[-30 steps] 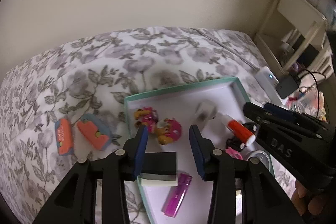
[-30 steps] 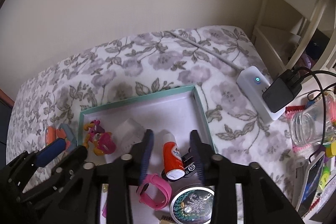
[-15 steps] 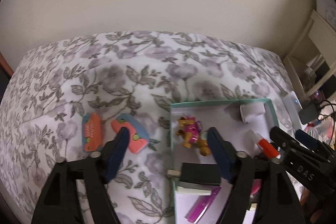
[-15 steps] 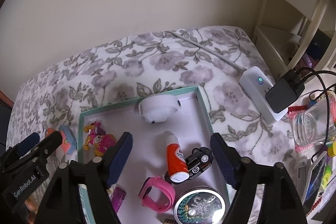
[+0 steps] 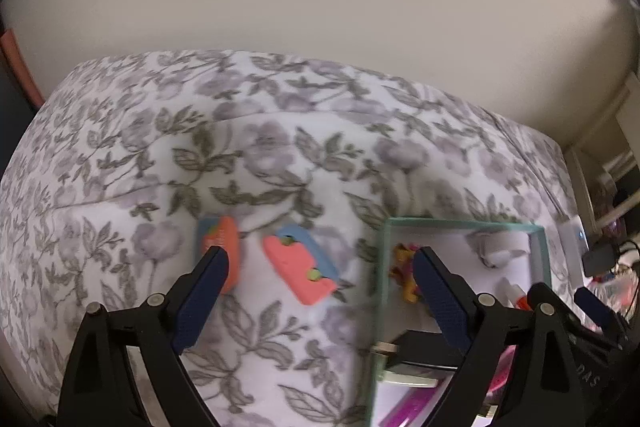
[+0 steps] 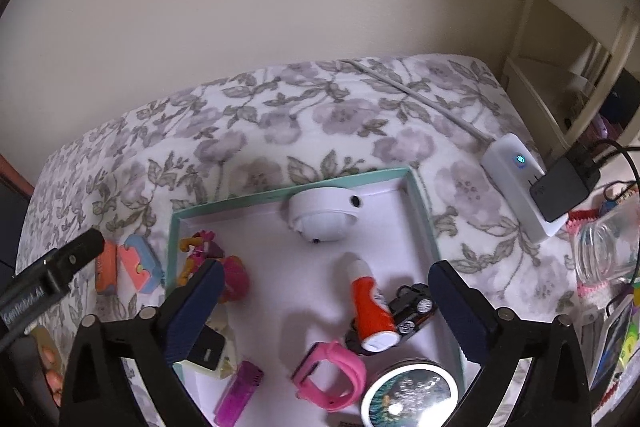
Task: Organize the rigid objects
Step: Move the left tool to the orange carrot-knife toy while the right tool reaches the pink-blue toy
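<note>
Fingers (image 5: 208, 291) spread, coral block (image 5: 298, 275) lying diagonal

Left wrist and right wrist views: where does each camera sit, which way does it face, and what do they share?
Left wrist: on the left gripper, looking forward over the floral blanket at two orange-and-blue blocks; its open fingers and the right gripper's tip show.
Right wrist: on the right gripper, looking down into the teal tray; its open fingers and the left gripper's tip show.
Shared: blanket, tray, blocks, white round device.
</note>
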Action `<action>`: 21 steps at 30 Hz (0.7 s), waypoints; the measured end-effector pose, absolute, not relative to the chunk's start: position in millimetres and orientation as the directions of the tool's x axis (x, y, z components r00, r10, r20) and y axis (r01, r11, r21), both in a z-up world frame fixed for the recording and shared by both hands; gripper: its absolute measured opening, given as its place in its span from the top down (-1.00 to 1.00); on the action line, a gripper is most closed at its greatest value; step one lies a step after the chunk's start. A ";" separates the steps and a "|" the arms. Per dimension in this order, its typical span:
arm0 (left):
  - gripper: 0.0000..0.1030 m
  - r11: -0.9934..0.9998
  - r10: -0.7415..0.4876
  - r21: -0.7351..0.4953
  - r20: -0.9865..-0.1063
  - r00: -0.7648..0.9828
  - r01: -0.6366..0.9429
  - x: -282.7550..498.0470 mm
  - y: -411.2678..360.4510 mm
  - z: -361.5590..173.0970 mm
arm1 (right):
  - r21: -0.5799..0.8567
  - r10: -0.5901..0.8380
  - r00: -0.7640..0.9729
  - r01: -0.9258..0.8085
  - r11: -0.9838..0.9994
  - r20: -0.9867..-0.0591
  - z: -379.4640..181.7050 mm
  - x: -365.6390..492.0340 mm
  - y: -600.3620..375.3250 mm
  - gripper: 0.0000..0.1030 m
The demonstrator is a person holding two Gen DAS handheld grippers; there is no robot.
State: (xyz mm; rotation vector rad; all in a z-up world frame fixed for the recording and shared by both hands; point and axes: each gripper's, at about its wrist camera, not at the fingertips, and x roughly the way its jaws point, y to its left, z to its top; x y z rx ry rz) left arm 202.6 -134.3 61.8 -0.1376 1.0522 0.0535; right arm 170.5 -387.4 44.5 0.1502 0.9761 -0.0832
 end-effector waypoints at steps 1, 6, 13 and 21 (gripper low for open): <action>-0.81 0.989 -0.019 -0.088 -0.870 0.493 -0.117 203.1 -129.9 61.9 | 0.091 0.006 0.560 0.124 0.988 -0.828 44.9 171.0 -381.9 -1.00; -0.82 0.983 -0.012 -0.098 -0.879 0.476 -0.155 204.8 -105.9 60.7 | 0.132 0.071 0.566 0.066 0.989 -0.821 46.9 175.5 -353.1 -1.00; -0.81 0.972 -0.020 -0.123 -0.893 0.449 -0.200 204.7 -76.9 57.8 | 0.097 0.088 0.562 -0.015 0.995 -0.823 46.1 179.2 -304.9 -1.00; -0.82 0.962 -0.016 -0.129 -0.906 0.423 -0.240 205.4 -44.1 50.1 | 0.098 0.125 0.569 -0.078 0.992 -0.813 41.9 182.2 -266.5 -1.00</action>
